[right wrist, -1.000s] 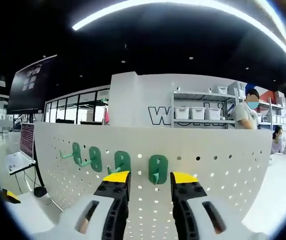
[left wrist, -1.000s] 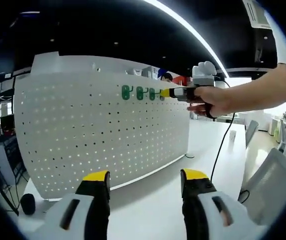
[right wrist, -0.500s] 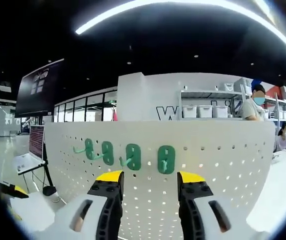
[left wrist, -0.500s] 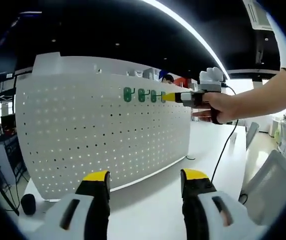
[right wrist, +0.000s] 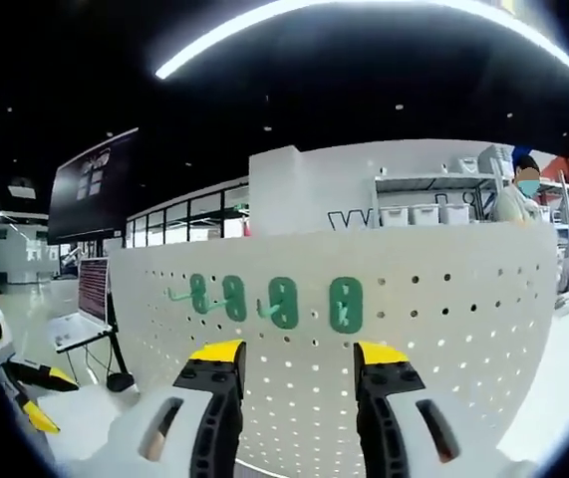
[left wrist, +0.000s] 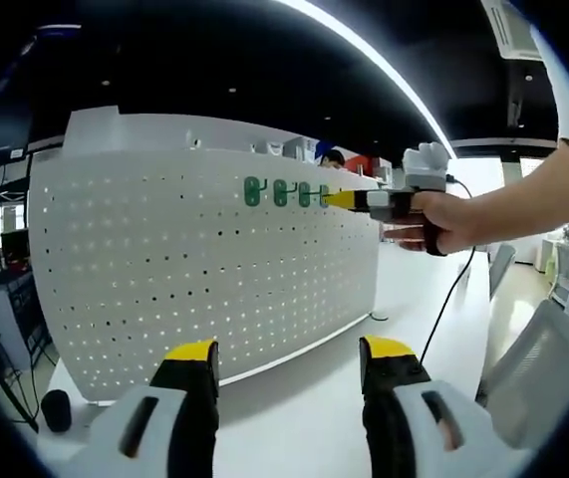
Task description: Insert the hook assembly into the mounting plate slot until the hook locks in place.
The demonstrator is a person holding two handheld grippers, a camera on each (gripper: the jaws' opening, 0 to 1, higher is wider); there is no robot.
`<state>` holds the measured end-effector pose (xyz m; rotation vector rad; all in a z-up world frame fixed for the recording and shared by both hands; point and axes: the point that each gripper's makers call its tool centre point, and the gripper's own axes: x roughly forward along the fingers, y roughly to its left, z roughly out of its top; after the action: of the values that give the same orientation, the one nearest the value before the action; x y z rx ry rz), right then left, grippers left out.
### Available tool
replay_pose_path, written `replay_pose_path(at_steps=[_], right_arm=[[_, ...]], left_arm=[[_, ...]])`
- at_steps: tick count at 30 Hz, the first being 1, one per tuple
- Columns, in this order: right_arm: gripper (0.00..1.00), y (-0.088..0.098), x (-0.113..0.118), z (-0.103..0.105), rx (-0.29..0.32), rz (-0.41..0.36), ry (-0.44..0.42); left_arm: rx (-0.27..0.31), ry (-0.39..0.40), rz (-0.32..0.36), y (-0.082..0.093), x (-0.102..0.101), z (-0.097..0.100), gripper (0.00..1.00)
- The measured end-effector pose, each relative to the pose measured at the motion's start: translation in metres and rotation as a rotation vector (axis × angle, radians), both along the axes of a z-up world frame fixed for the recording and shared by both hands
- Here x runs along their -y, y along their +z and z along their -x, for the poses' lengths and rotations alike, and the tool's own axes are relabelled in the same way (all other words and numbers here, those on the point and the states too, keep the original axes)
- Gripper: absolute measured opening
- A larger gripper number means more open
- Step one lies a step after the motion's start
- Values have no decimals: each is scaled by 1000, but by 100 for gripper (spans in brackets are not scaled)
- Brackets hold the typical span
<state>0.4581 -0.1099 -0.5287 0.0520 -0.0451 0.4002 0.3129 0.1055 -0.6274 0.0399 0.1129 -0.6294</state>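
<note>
- On the white table [left wrist: 294, 418], upright and gently curved: the perforated mounting plate [left wrist: 194, 279], with four green hooks along its upper rows.
- In the right gripper view, directly ahead and just above the yellow jaw tips: the nearest green hook [right wrist: 346, 304], seated flat against the plate; three more hooks [right wrist: 234, 299] in a row to its left, pegs jutting toward the camera.
- Right hand-held gripper [right wrist: 294, 351]: jaws spread, nothing between them, a gap of bare plate between tips and hook.
- Seen from the left gripper view: that same right hand-held gripper [left wrist: 349, 199] level with the hook row [left wrist: 284, 191], long axis roughly horizontal and aimed at the rightmost hook, a person's hand [left wrist: 443, 219] wrapped round its body.
- Left hand-held gripper [left wrist: 289, 349]: low over the table, jaws apart and empty, well apart from the hooks.
- Judged nearer by far: the right one, a straight forward push along its own axis being all a further press on the hook would need.
- Cannot tell whether the last hook is fully locked.
</note>
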Motion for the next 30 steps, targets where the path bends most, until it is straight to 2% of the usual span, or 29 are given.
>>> replay_pose_path(at_steps=[2,11,30], right_arm=[[42,2,-1,1,4,-21,17],[41,0,-3,5,-1,-18,39],[47,-16,-11,52,21,65,139]], left_arm=[[2,2,0,0,-1,-1,59],[8,2,0,2,-2,-2,59],[21,-15,19,11,2,-3,62]])
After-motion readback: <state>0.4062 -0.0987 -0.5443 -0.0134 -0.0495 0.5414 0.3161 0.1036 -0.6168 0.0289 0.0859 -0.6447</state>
